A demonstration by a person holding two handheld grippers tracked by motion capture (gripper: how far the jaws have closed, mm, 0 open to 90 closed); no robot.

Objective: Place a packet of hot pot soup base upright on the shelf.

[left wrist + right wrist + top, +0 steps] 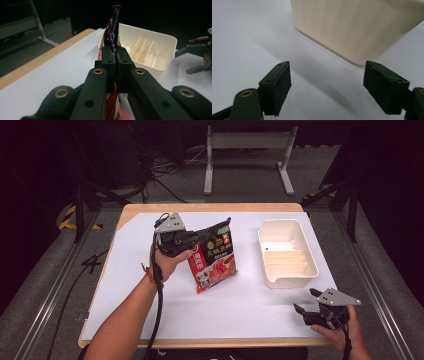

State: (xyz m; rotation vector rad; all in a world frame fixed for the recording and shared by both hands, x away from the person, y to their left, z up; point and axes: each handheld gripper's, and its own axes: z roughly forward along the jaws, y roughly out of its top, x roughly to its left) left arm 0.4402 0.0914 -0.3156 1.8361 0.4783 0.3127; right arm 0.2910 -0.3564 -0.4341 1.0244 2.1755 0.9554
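Daylight-white paper covers the wooden table (210, 207), and over its middle the left gripper (196, 239) holds a glossy red-and-black printed food packet (215, 256) upright, its lower corner on or just above the sheet. In the left gripper view the jaws press flat together on the packet's crimped edge (114, 37). A cream plastic rectangular tray with inner dividers (309, 251) sits to the right, well apart from the packet. The right gripper (306, 302) rests low near the table's front right corner, just short of the tray's near end, jaws spread wide with nothing between them.
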